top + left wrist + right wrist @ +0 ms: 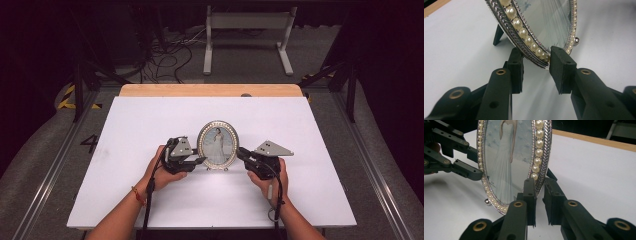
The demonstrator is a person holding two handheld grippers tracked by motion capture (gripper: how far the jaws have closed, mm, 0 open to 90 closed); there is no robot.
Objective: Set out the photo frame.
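An oval picture frame (217, 144) stands upright just below the middle of the high view, on the white table (150, 120), with a gripper at each side edge. The left gripper (536, 62) has its jaws spread around the lower rim: one pad sits behind the frame, the other in front, and a gap shows on the front side, so they bracket the edge without clearly clamping it. The right gripper (539, 192) pinches the opposite rim between narrowly set jaws. The likely trouble is the frame twisting or tipping: it rests on a thin rear strut (498, 35) and small ball feet (577, 40), and one firm grip against one loose one could pivot it. The smooth metal edge could also slide out of the pads. The frame is silver, with a braided border and a ring of pearl beads (520, 27) around a glazed photo of a figure in a long white gown.
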